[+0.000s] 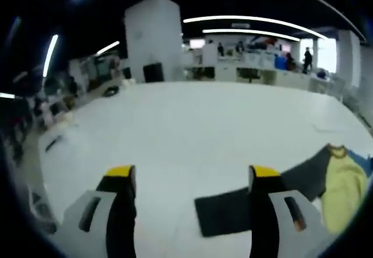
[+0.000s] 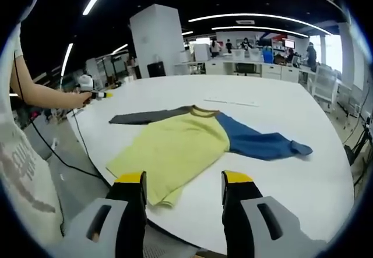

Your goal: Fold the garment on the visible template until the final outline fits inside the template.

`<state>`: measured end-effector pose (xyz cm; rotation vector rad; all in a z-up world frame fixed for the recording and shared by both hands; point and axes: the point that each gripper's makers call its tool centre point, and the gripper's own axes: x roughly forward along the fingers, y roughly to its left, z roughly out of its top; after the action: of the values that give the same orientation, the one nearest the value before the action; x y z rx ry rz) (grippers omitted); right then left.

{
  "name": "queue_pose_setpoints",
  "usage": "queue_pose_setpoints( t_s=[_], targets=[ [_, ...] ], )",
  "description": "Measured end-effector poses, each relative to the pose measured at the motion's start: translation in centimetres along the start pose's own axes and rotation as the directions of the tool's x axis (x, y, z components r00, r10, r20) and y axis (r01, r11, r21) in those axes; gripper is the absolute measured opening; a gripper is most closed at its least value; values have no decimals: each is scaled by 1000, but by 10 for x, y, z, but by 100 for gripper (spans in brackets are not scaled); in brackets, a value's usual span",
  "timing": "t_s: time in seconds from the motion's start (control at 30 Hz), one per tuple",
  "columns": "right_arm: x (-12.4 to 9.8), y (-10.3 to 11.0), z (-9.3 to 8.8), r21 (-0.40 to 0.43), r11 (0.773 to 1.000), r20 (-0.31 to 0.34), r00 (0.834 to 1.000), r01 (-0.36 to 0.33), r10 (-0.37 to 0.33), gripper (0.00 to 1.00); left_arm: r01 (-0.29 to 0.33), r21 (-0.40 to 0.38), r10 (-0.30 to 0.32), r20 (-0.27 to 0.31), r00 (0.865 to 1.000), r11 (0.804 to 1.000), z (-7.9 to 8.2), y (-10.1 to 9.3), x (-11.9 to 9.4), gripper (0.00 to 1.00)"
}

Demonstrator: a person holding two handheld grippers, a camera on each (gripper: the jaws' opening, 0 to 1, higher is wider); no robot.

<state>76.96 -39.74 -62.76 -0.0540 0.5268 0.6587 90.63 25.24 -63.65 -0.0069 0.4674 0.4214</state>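
Lying flat on the white table (image 2: 274, 170), the long-sleeved shirt (image 2: 175, 147) has a yellow body, a dark grey sleeve (image 2: 145, 116) stretched toward the far left and a blue sleeve (image 2: 262, 144) stretched to the right; no print or label can be read on it. Pale lettering runs across the person's white top (image 2: 17, 170) at the left edge, too blurred to make out. The right gripper (image 2: 183, 182) hovers just short of the shirt's near hem, its yellow-tipped jaws apart with nothing between them. The left gripper (image 1: 192, 173) is over the table with its jaws wide apart and empty; the grey sleeve's cuff (image 1: 221, 211) lies just beside its right jaw, with the yellow body (image 1: 344, 191) further right. In the right gripper view, the person's outstretched hand (image 2: 81, 98) holds the left gripper beyond the grey sleeve's end.
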Motion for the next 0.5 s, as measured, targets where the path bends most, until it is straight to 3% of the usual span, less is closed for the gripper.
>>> queue_pose_setpoints(
  t_s=[0.5],
  targets=[
    [0,2,1,-3,1000,12,1000,0,0,51,61,48,-62,7,998,997,-1,-15,-12,72]
  ],
)
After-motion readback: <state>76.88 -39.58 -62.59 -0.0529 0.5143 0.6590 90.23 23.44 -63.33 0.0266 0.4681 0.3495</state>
